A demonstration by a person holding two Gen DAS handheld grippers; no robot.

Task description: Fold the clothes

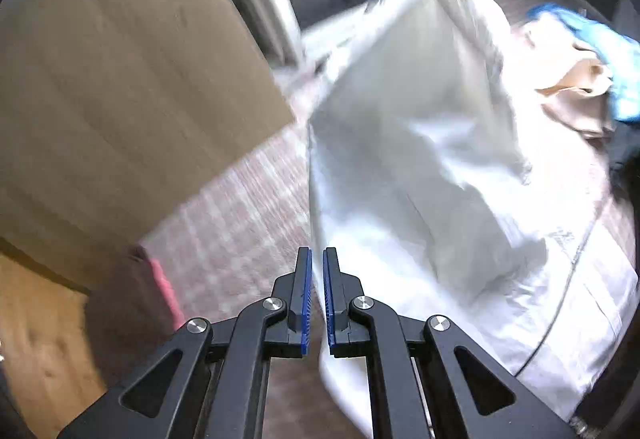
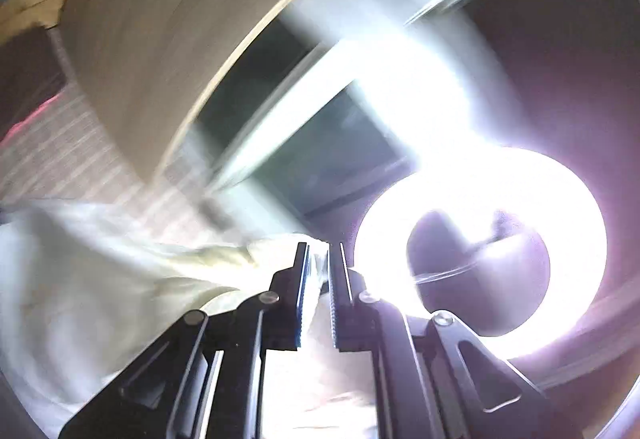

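White cloth fills our left wrist view: a pale garment (image 1: pixel 420 143) hangs lifted above the checked bed cover (image 1: pixel 240 207), its lower part pooling on the bed to the right. Our left tongs (image 1: pixel 317 259) show a narrow slot between the blue pads, and whether the fabric edge passing beneath them is pinched we cannot tell. Blue and tan clothes (image 1: pixel 592 71) lie heaped further back.

Our right wrist view is badly blurred, with a ring light (image 2: pixel 480 251) glaring. Our right tongs (image 2: pixel 319 267) are nearly closed on a bunch of the white garment (image 2: pixel 100 279), which trails off to the left.

We judge the cloth is being spread. Keep it taut, and lower it flat.
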